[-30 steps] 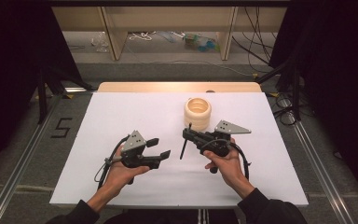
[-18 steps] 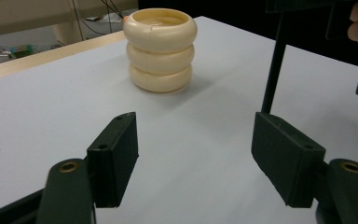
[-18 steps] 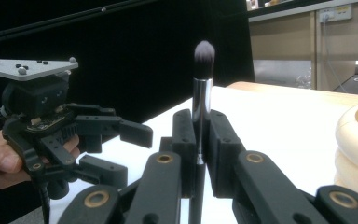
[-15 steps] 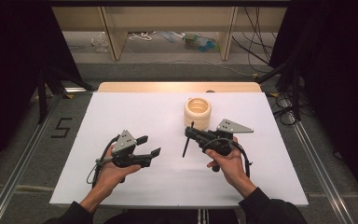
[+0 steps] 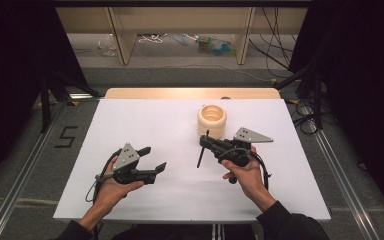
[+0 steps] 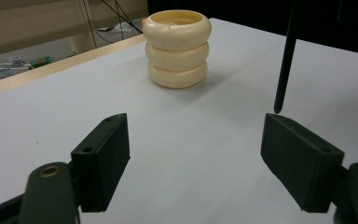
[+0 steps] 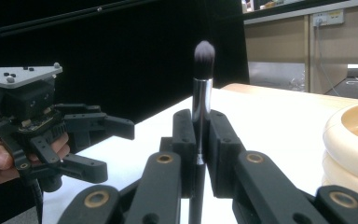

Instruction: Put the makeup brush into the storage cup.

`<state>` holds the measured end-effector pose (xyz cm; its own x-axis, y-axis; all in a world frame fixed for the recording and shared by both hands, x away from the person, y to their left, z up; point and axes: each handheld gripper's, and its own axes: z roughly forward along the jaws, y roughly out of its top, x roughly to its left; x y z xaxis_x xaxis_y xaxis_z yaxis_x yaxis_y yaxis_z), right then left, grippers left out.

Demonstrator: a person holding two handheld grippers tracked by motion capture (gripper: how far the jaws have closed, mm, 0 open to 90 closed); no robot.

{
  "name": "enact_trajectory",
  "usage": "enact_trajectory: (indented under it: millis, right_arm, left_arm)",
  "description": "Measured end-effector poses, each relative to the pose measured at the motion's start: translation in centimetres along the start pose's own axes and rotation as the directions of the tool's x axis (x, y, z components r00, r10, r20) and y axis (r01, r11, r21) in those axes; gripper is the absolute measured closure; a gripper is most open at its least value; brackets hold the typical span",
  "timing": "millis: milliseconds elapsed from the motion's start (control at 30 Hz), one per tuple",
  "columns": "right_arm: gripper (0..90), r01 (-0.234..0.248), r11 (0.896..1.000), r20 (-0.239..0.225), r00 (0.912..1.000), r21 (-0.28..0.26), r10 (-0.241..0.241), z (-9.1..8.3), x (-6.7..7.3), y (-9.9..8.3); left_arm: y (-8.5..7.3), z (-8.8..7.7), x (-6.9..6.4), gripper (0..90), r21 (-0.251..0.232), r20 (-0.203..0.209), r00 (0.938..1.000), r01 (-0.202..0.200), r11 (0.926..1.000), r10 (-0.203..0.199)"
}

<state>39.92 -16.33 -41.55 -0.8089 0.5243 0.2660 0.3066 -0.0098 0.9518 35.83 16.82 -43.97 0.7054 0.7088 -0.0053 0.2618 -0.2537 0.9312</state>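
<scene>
My right gripper (image 5: pixel 205 143) is shut on a black makeup brush (image 5: pixel 200 157), which stands nearly upright with its handle tip close to the white table (image 5: pixel 150 120). In the right gripper view the brush (image 7: pixel 203 56) rises between the jaws, dark bristles on top. A cream ribbed holder (image 5: pixel 212 120), like three stacked rings, stands just behind that gripper. My left gripper (image 5: pixel 155 157) hovers at the front left, open. Its jaws have just been opening, with nothing between them. In the left gripper view the holder (image 6: pixel 177 49) is ahead and the brush handle (image 6: pixel 286 56) hangs at the right.
Bare white table surrounds both hands. A wooden strip (image 5: pixel 190 93) edges the far side. Beyond it are shelves and cables on the floor (image 5: pixel 180 40). Dark curtains close in both sides.
My left hand has moved to the left, away from the brush, and its jaws stand wider apart. The right hand and the brush have stayed in place.
</scene>
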Motion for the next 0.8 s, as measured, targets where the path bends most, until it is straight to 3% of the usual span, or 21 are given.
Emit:
enact_trajectory:
  millis: [133,333,467,533,567,600,667,700,800]
  right_arm:
    - [83.8,0.009,1.0,0.01,0.9999,-0.02,-0.009,0.0,-0.1,0.1]
    - [83.8,0.025,1.0,0.02,0.9995,-0.005,-0.025,-0.5,-0.2,0.4]
    - [83.7,0.025,0.999,0.023,0.9995,-0.031,-0.024,-0.6,-0.3,0.6]
    - [83.7,0.032,0.999,0.033,0.999,-0.01,-0.031,-0.8,-0.4,0.7]
    - [83.8,0.022,0.999,0.027,0.9994,-0.027,-0.021,-0.7,-0.5,0.6]
    - [83.8,0.028,0.999,0.027,0.9993,-0.043,-0.027,-0.6,-0.6,0.6]
    - [83.8,0.041,0.999,0.031,0.9987,-0.032,-0.04,-0.7,-0.7,0.7]
    - [83.8,0.021,1.0,0.037,0.9991,-0.022,-0.02,-0.8,-0.7,0.7]
    - [83.8,0.019,1.0,0.042,0.999,-0.015,-0.018,-0.8,-0.8,0.8]
  left_arm:
    - [-0.5,-0.3,0.4,23.3,0.004,-0.021,0.9998,-0.006,1.0,0.006]
    - [-1.2,-1.0,1.0,23.4,-0.009,-0.048,0.9982,0.034,0.9994,-0.035]
    - [-1.6,-1.6,1.3,23.3,-0.023,-0.065,0.9965,0.052,0.9984,-0.053]
    - [-1.7,-1.8,1.4,23.3,-0.02,-0.072,0.9957,0.057,0.9982,-0.058]
    - [-1.8,-1.9,1.5,23.3,-0.021,-0.07,0.9965,0.045,0.9988,-0.046]
    - [-1.9,-2.0,1.5,23.3,-0.026,-0.072,0.9951,0.065,0.9975,-0.067]
    - [-1.9,-2.2,1.6,23.3,-0.034,-0.077,0.9953,0.057,0.9978,-0.06]
    - [-1.9,-2.4,1.7,23.3,-0.034,-0.083,0.9951,0.051,0.9981,-0.054]
    - [-2.2,-2.6,1.6,22.9,-0.045,-0.091,0.9927,0.075,0.9961,-0.079]
